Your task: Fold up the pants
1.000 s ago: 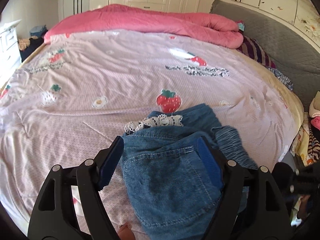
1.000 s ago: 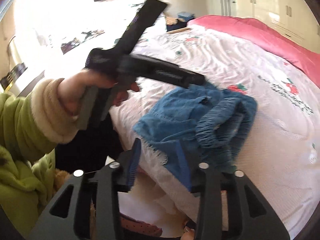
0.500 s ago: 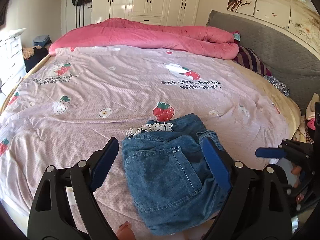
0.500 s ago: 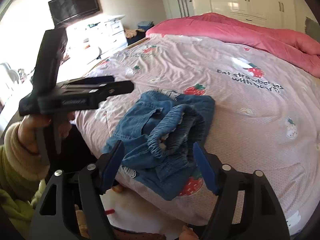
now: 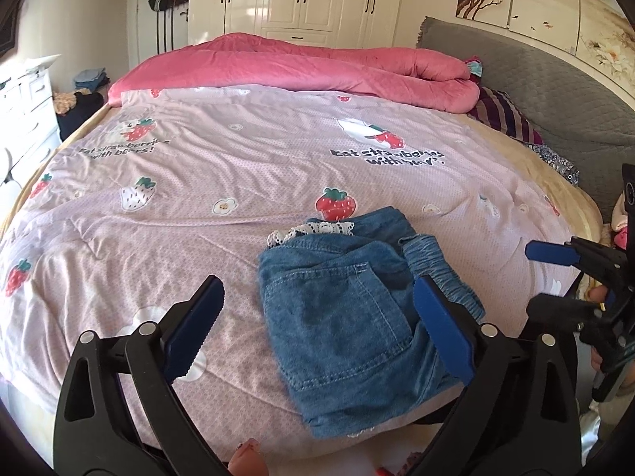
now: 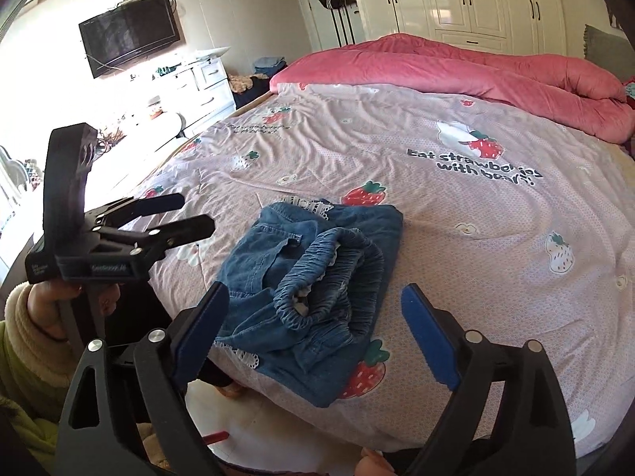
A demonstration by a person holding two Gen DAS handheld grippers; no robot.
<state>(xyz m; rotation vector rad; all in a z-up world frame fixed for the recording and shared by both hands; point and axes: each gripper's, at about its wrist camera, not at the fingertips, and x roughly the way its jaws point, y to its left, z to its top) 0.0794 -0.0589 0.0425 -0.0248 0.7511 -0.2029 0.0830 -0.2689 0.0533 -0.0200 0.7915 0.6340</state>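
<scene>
A small pair of blue denim pants (image 5: 341,309) with white lace trim lies bunched in a rough fold near the front edge of the bed. Its elastic waistband (image 6: 329,273) stands up in a loop. My left gripper (image 5: 317,325) hovers just short of the pants, jaws wide and still opening, pads touching no cloth. My right gripper (image 6: 313,309) is likewise wide and still opening, with the pants lying beyond its blue pads (image 6: 424,333), not pinched. Each gripper shows in the other's view: the right gripper (image 5: 555,254) at the right edge, the left gripper (image 6: 174,214) at the left, held by a hand.
The bed carries a lilac strawberry-print quilt (image 5: 238,166), with a rolled pink duvet (image 5: 317,67) at the far side and a grey headboard (image 5: 555,99) on the right. A white dresser (image 6: 198,79) and wall TV (image 6: 131,35) stand left. A green sleeve (image 6: 20,377) is near the bed edge.
Both grippers have drawn back from the pants and their jaws have spread wider. The right gripper has let go of the denim edge and rolled level; the pants now lie free on the quilt.
</scene>
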